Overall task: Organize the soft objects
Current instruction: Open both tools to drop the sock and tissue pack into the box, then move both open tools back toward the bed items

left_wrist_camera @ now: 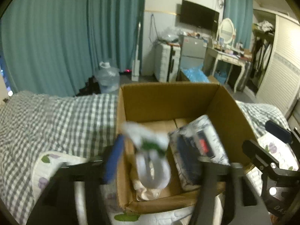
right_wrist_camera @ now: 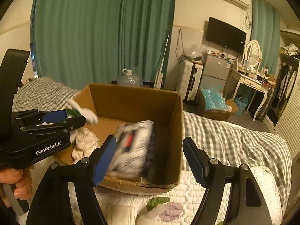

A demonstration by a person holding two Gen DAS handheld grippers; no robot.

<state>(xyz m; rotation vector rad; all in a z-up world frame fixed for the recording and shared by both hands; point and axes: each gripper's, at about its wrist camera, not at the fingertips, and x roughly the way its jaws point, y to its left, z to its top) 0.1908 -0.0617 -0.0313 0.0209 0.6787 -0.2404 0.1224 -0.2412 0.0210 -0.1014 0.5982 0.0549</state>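
An open cardboard box [left_wrist_camera: 234, 105] [right_wrist_camera: 176, 116] stands on the bed. In it lie a white, black and red folded garment [left_wrist_camera: 202, 146] [right_wrist_camera: 133, 146] and a cream cloth [left_wrist_camera: 148, 191] [right_wrist_camera: 86, 144]. My left gripper [left_wrist_camera: 150, 155] [right_wrist_camera: 69, 116] is over the box's left side, jaws apart. A blurred white and green soft thing [left_wrist_camera: 150, 140] [right_wrist_camera: 82, 112] sits between its fingers; whether they hold it I cannot tell. My right gripper [right_wrist_camera: 150, 161] [left_wrist_camera: 266, 136] is open and empty at the box's near right side.
The bed has a grey checked cover [left_wrist_camera: 56, 116] [right_wrist_camera: 234, 140] and a white quilt with flowers [right_wrist_camera: 187, 193] [left_wrist_camera: 48, 168]. Beyond are teal curtains [left_wrist_camera: 65, 37], a water jug [left_wrist_camera: 108, 76], a box of blue plastic [right_wrist_camera: 215, 101] and a dressing table [right_wrist_camera: 256, 86].
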